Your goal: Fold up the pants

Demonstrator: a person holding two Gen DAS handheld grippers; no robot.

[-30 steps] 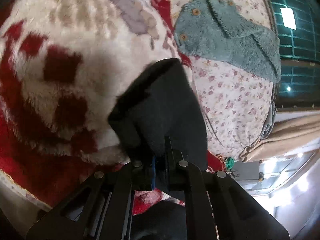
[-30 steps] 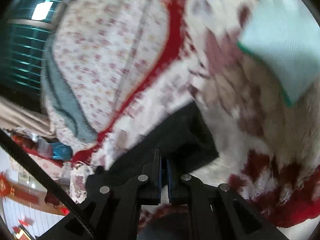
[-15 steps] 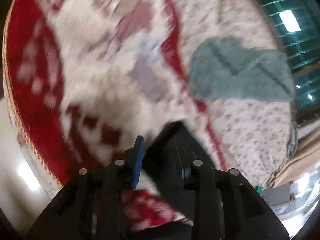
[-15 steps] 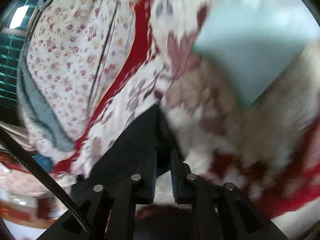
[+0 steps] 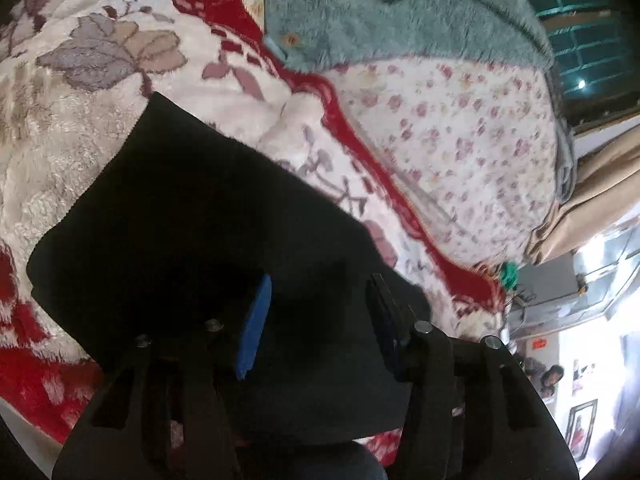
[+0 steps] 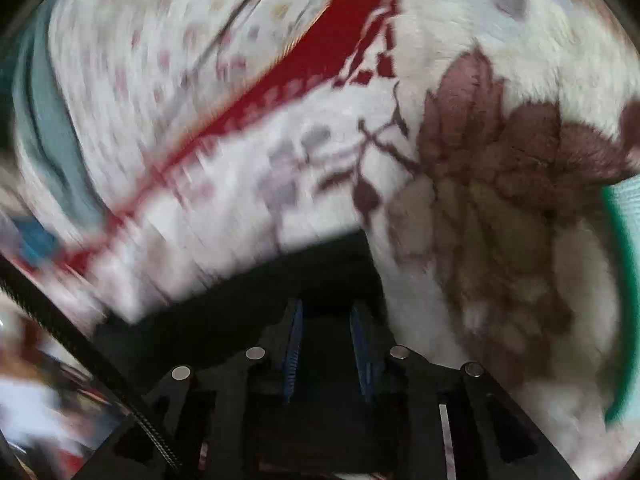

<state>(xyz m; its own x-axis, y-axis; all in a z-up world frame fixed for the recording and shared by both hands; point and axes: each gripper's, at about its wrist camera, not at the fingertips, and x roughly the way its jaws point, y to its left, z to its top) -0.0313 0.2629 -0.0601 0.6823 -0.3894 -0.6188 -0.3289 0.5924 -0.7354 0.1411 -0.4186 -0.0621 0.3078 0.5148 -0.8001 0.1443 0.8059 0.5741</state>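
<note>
My pants (image 5: 192, 216) are matt black cloth, smooth beside the shaggy plush blanket (image 5: 72, 128) under them. At two o'clock lies a fluffy teal fleece garment (image 5: 400, 20) with wooden-looking buttons. My left gripper (image 5: 316, 320) is matt black plastic with ribbed blue pads (image 5: 254, 332).

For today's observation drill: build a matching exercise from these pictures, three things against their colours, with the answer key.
Things:
1. pants
2. fuzzy garment with wooden buttons
3. pads of the left tongs

Colours:
A. bright blue
B. black
C. grey-teal

Pairs: 1-B, 2-C, 3-A
</note>
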